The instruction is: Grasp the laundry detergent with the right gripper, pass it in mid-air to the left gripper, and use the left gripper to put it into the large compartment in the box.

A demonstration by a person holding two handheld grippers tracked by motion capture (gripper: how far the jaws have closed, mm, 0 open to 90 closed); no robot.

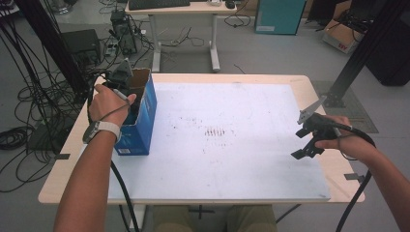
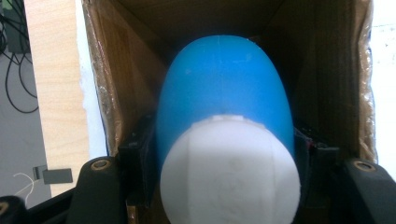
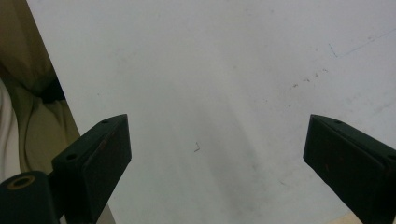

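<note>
High view: left claw [image 1: 126, 99] sunk into a blue box [image 1: 140, 123]; right claw [image 1: 305, 145] held spread over the white surface [image 1: 232, 145].

A blue bottle [image 2: 224, 93] with a white cap [image 2: 229, 172] is seen pinched between the left claw's jaws in the left gripper view, lying inside the box with brown cardboard walls on either side of the claw. Ahead of the right claw, bare white sheet with faint dark scuffs is shown, and nothing is held between its jaws. Beyond the surface, a grey floor, tangled black cables [image 1: 29, 101], a second desk [image 1: 186, 9] and a teal cabinet [image 1: 278, 17] are seen. A white label low on the box cannot be read.
</note>
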